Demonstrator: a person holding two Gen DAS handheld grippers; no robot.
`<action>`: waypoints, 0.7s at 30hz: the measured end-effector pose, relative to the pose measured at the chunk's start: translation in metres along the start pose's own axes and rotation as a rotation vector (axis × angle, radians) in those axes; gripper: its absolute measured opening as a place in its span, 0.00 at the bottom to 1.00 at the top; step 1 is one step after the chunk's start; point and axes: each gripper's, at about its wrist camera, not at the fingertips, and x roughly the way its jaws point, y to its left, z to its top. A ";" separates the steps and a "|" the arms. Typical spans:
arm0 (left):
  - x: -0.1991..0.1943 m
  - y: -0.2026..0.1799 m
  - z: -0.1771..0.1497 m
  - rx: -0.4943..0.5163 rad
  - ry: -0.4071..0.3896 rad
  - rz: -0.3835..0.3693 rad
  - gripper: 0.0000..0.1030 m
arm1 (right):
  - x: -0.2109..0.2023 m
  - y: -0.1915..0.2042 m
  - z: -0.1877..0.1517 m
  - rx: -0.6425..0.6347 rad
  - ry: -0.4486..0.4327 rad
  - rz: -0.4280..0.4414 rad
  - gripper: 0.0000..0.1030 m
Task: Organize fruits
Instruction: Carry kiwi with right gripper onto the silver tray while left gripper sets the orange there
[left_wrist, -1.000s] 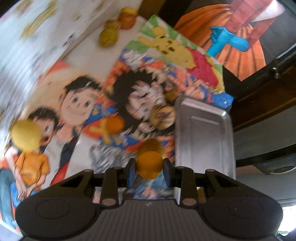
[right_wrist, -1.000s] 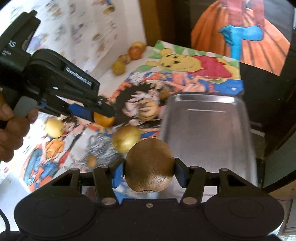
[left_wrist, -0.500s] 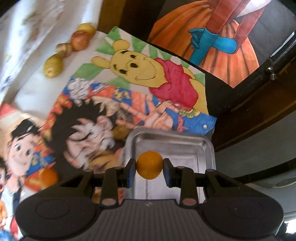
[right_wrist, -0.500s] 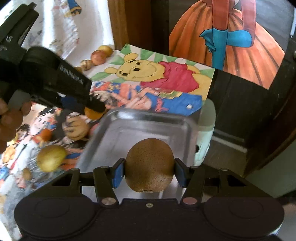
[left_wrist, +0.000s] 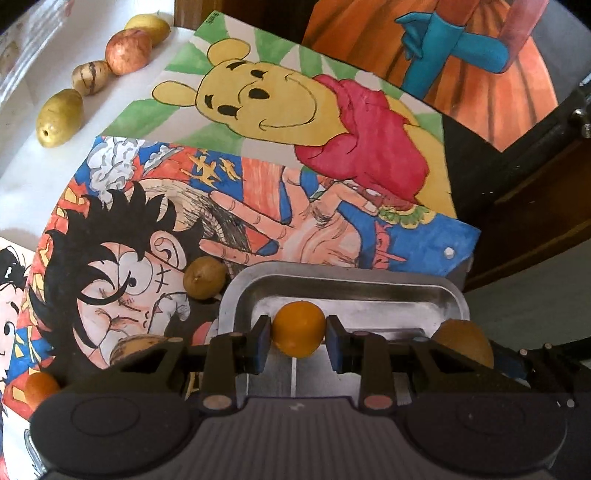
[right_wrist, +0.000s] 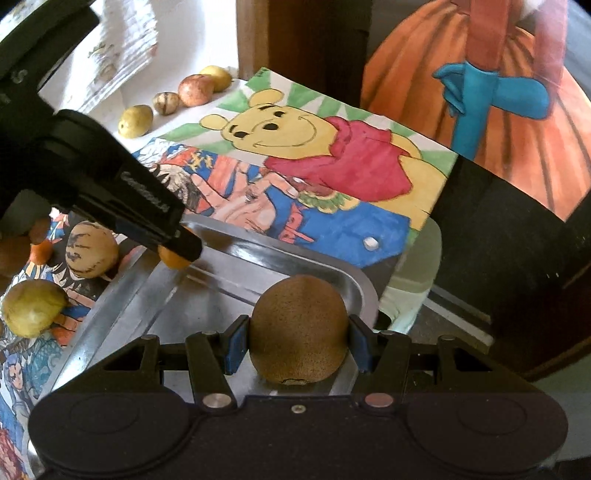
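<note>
Orange and round, a small orange fruit (left_wrist: 298, 328) sits clamped between the blue pads of the left gripper (left_wrist: 298, 334), held just above the near end of a steel tray (left_wrist: 343, 286). In the right wrist view that same gripper reaches in from the left, with the fruit showing at its tip over the tray's left rim. The right gripper (right_wrist: 298, 345) is clenched on a brown kiwi (right_wrist: 298, 328), a pad pressing each flank, and the kiwi hangs over the tray's far right corner. From the left wrist camera the kiwi peeks up at the lower right, beside the tray's right edge.

Other fruit lies loose on the surface. A small brownish-green fruit (left_wrist: 204, 277) rests just beside the tray's far left corner. A pale striped melon-like fruit (right_wrist: 92, 254) and a yellow-green pear-like fruit (right_wrist: 31, 312) sit to the left of the tray, with another small orange one (left_wrist: 40, 387) further left. Well apart, along the far edge, a row of four runs diagonally: a yellow-green fruit (left_wrist: 59, 118), a striped one (left_wrist: 91, 76), a red apple (left_wrist: 128, 51) and a yellow fruit (left_wrist: 147, 26).

The table is covered with bright cartoon drawings, a yellow bear in a red shirt (left_wrist: 295, 110) among them. Behind it stand dark wood panels and a painting of an orange skirt (right_wrist: 517, 92) with a blue glove.
</note>
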 end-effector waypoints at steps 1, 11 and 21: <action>0.002 0.000 0.001 -0.005 0.001 0.005 0.33 | 0.002 0.002 0.002 -0.011 -0.003 0.005 0.56; 0.012 0.007 0.007 -0.064 0.025 0.027 0.34 | 0.020 0.016 0.011 -0.086 -0.001 0.006 0.56; 0.008 0.010 0.011 -0.093 0.035 0.022 0.51 | 0.013 0.012 0.004 -0.047 -0.008 -0.006 0.72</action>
